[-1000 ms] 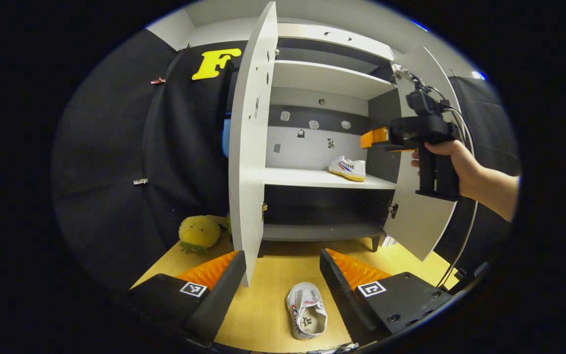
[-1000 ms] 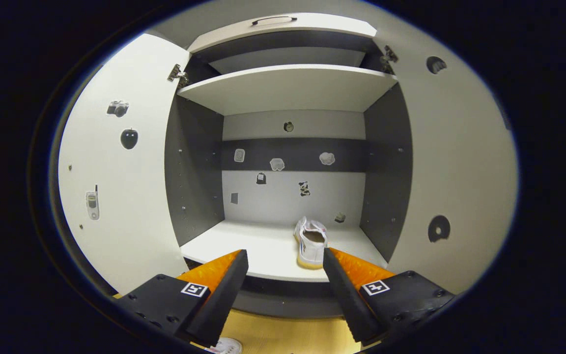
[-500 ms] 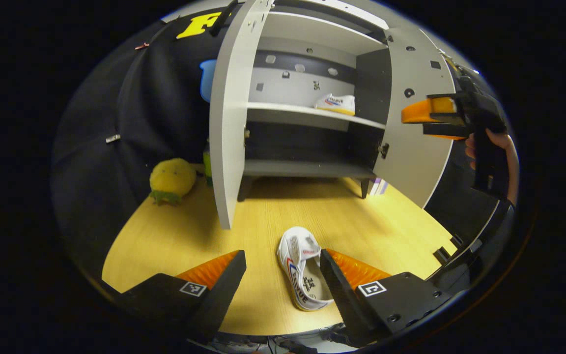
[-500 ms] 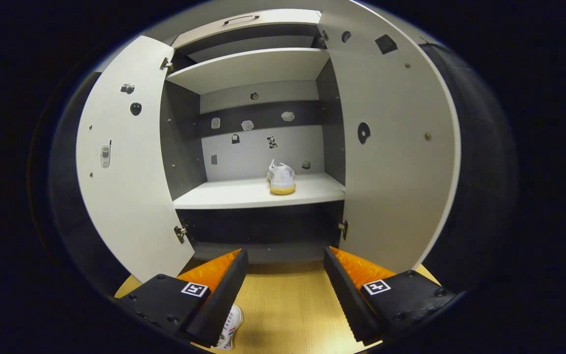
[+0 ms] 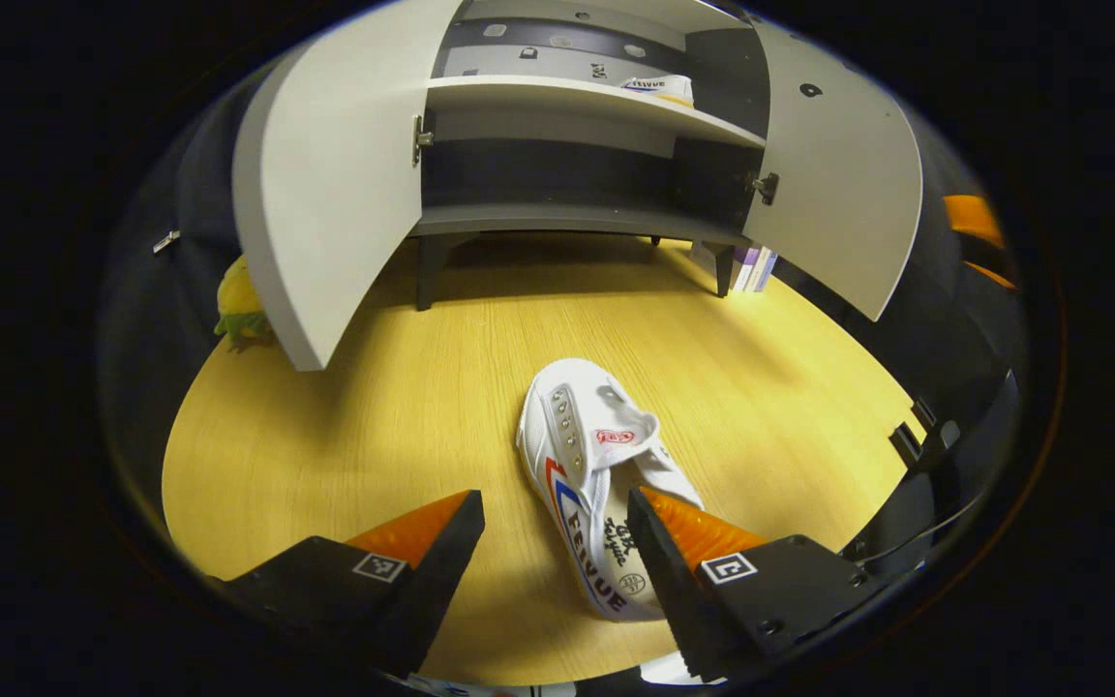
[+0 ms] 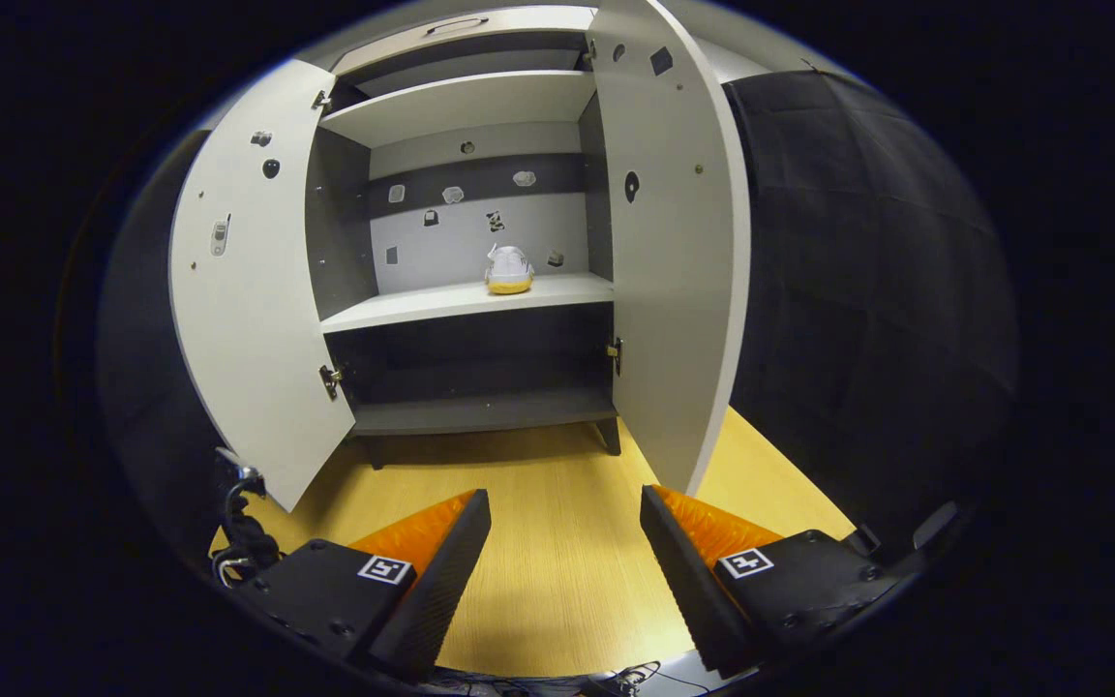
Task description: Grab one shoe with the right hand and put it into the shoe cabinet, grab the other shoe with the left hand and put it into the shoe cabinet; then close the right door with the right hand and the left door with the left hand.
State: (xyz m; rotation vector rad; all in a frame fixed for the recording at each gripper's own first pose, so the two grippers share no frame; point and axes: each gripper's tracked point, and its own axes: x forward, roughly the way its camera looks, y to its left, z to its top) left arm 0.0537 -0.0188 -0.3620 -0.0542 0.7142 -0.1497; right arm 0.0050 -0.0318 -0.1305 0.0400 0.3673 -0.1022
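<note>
Wooden tabletop (image 5: 403,407) carried the open shoe cabinet (image 6: 480,281) | one shoe (image 6: 509,269) stood on its middle shelf | other shoe (image 5: 596,474) lay on the tabletop, heel cut off by the left gripper (image 5: 556,523), jaws spread | right gripper (image 6: 565,523) jaws spread, empty | yellow toy (image 5: 236,305) half hidden behind left door (image 5: 325,184).

The floor (image 5: 403,416) is showing a pale wood-grain finish, smooth with a soft sheen. The shoe (image 5: 591,465) lying on it is presenting white canvas-like cloth with small metal eyelets. The shoe cabinet (image 6: 461,300) is displaying smooth, matt white panels on its shelves and doors, dark matt panels inside, and small metal hinges. A plush toy (image 5: 238,300) is looking fuzzy.
</note>
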